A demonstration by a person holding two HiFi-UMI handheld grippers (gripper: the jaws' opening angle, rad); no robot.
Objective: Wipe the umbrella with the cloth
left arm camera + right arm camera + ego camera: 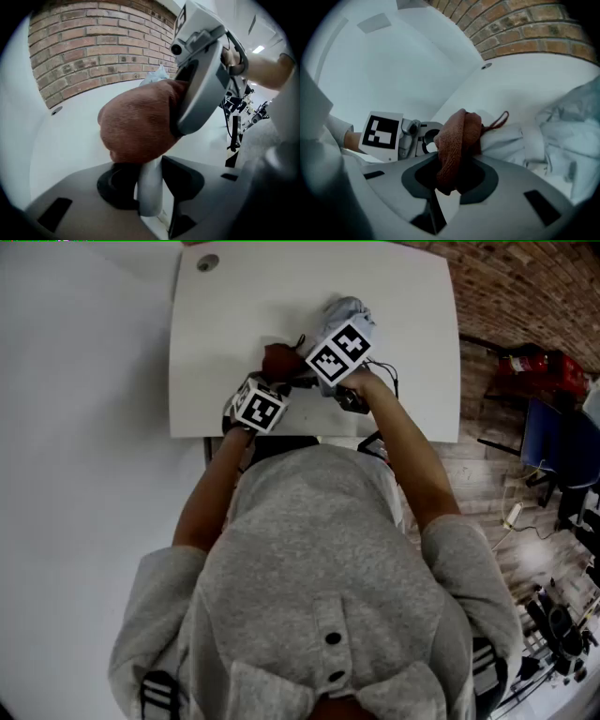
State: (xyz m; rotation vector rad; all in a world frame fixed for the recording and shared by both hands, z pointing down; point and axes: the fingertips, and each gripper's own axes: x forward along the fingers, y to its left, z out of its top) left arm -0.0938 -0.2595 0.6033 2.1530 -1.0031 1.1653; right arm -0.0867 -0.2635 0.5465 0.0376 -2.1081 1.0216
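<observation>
A pale grey folded umbrella (513, 140) lies on the white table (234, 324), its bunched canopy (349, 310) toward the far right. My left gripper (150, 180) is shut on the umbrella's narrow pale end (151, 192). My right gripper (452, 171) is shut on a red-brown cloth (457, 136), which wraps over the umbrella just beyond the left jaws. In the head view the cloth (277, 360) sits between the left gripper (270, 390) and the right gripper (323, 367). The cloth (136, 122) fills the middle of the left gripper view.
A round cable hole (207, 262) marks the table's far left corner. A brick wall (103, 51) stands behind the table. Wooden floor with a red object (539, 367), a blue chair (553, 442) and cables lies to the right.
</observation>
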